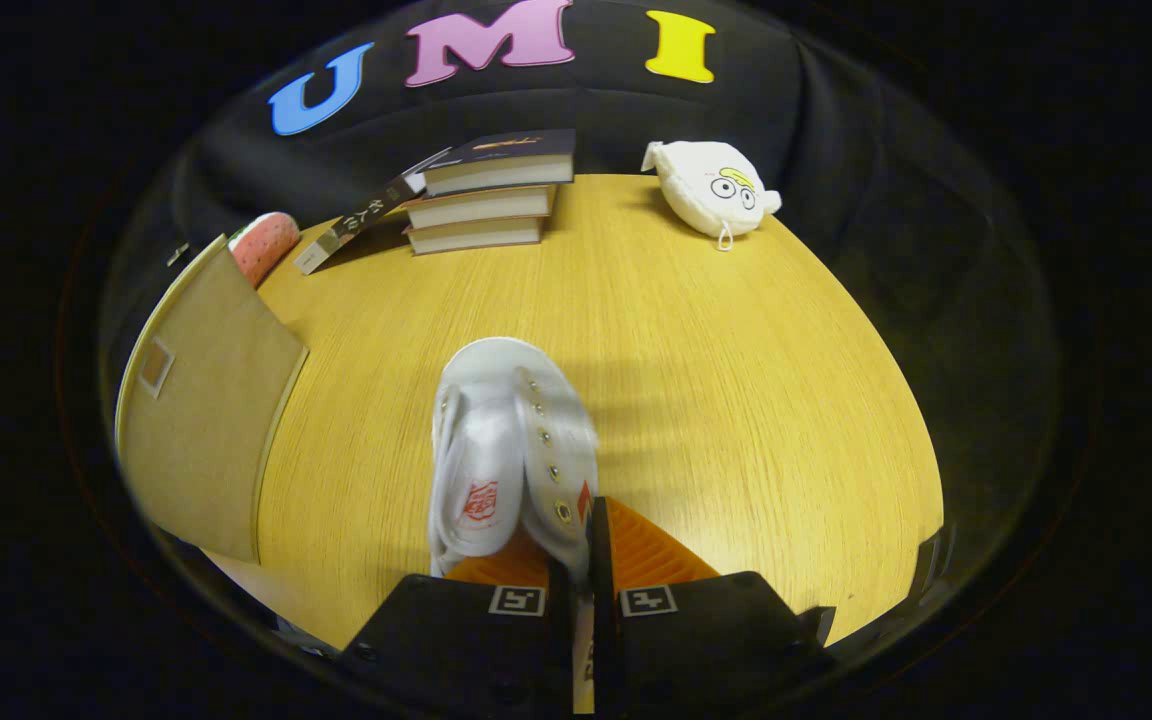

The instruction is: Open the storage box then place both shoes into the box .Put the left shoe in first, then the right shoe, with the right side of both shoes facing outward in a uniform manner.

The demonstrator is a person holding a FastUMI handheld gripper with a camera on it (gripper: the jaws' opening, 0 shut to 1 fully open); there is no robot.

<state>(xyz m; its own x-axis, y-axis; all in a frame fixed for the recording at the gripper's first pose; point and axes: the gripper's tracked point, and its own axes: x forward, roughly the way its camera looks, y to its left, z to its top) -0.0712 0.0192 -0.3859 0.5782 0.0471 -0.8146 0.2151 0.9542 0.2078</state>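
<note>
A white canvas shoe [501,450] hangs above the wooden table [736,380], its toe pointing away from me and a red logo on its tongue. My gripper [581,540] is shut on the shoe's right-hand collar edge, with the fabric pinched between the two fingers [636,545]. The brown cardboard storage box [201,400] stands at the left of the shoe, its flat lid panel facing me; its inside is hidden.
A stack of three books [491,190] with another book [361,222] leaning on it sits at the table's far side. A pink plush thing [264,243] lies behind the box. A white plush pouch [716,190] with a cartoon face rests at the far right.
</note>
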